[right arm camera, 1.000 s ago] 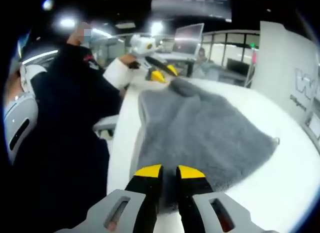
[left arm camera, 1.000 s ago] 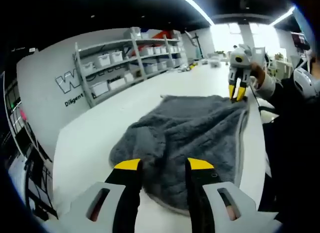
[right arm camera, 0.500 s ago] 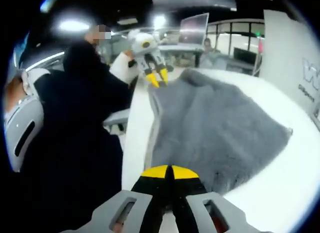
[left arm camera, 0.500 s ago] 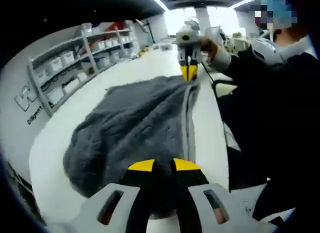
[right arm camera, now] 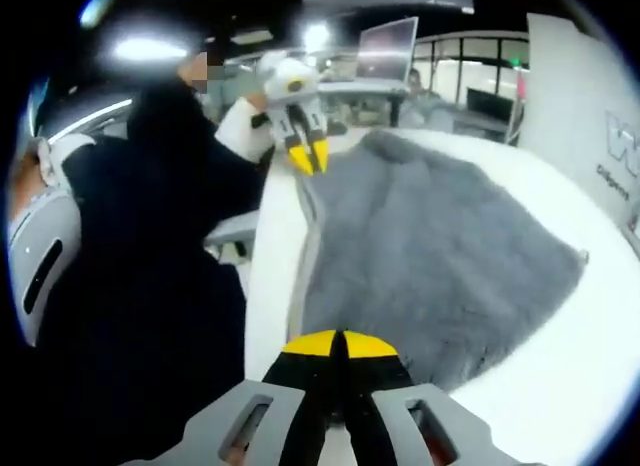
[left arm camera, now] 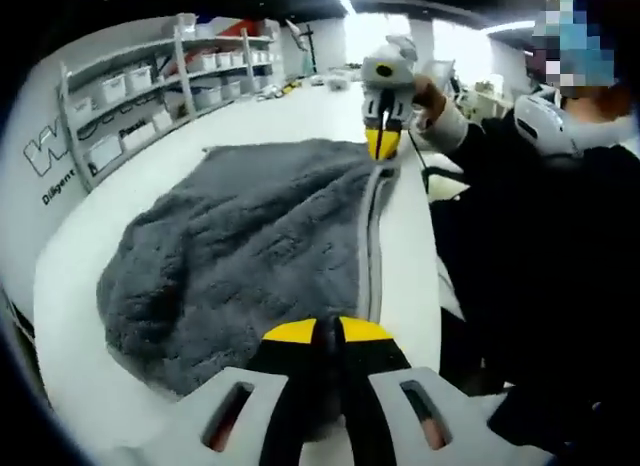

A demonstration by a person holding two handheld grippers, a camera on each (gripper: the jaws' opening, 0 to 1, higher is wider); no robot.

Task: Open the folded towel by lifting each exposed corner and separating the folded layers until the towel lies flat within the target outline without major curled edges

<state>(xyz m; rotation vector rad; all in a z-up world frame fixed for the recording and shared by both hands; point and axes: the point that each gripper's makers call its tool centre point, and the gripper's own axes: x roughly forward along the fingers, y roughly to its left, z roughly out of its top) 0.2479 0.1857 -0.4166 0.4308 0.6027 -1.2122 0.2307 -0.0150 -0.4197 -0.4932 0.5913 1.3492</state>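
Observation:
A grey fluffy towel (left arm camera: 240, 236) lies spread on the white table (left arm camera: 70, 316), its pale hem (left arm camera: 372, 226) running along the side nearest the person. My left gripper (left arm camera: 325, 331) is shut on the towel's near corner at the hem. At the hem's far end, my right gripper (left arm camera: 383, 143) pinches the other corner with its yellow tips together. In the right gripper view the towel (right arm camera: 440, 236) stretches away from my right gripper (right arm camera: 335, 344), which is shut on its edge. The left gripper (right arm camera: 306, 158) sits at the far corner there.
Shelves with white bins (left arm camera: 150, 86) line the wall beyond the table. The person in dark clothes (left arm camera: 560, 246) stands close against the table's hem-side edge, also as a dark torso (right arm camera: 140, 256). A monitor (right arm camera: 385, 51) stands past the far end.
The left jaws went from open over the towel to shut on its corner. The right jaws also closed. The hem now runs straighter between the two grippers.

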